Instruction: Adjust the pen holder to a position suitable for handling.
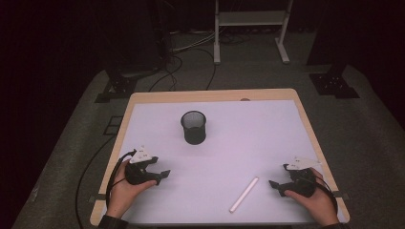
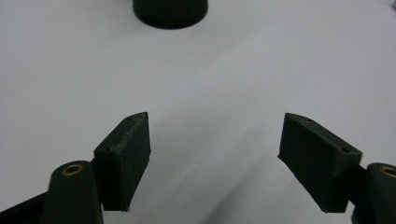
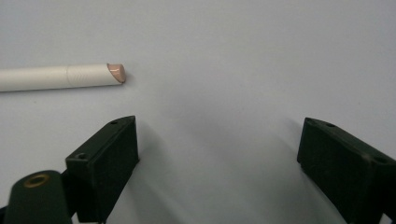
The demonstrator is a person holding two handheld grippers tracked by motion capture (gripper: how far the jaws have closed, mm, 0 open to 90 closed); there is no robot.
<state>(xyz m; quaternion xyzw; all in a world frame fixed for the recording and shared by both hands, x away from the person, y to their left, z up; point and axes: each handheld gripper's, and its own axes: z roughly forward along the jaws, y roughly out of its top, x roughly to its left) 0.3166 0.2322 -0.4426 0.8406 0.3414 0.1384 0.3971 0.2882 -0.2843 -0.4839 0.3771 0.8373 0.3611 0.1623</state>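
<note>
- In the high view, a slim white cylindrical stick with a tan tip (image 1: pixel 244 194) lay flat on the pale tabletop (image 1: pixel 239 138), near the front edge and slanting from lower left to upper right. The right hand-held gripper (image 1: pixel 275 185) rested just beside the stick's upper end, apart from it, its jaws pointing towards it. The left hand-held gripper (image 1: pixel 164 174) sat well apart on the other side, pointing inward. A black wire-mesh cylindrical cup (image 1: pixel 193 127) stood upright farther back, near the middle of the tabletop.
- In the left gripper view, the left hand-held gripper (image 2: pixel 215 130) had its jaws standing apart with only bare tabletop between them; it held nothing. The base of the mesh cup (image 2: pixel 170 11) showed ahead at the top edge.
- In the right gripper view, the right hand-held gripper (image 3: pixel 219 135) stood wide open and empty. The white stick (image 3: pixel 60 77) lay ahead and off to one side of the jaws, its tan tip nearest them, touching neither pad.
- By its look, the stick seemed light and stiff, like a marker or a crayon-type pen, with a smooth round barrel that could roll on the tabletop or slip between flat pads.
- The best hold was probably across the barrel near its middle, jaws square to its length, so that it would not pivot. The tan tip looked softer and was better left untouched.
</note>
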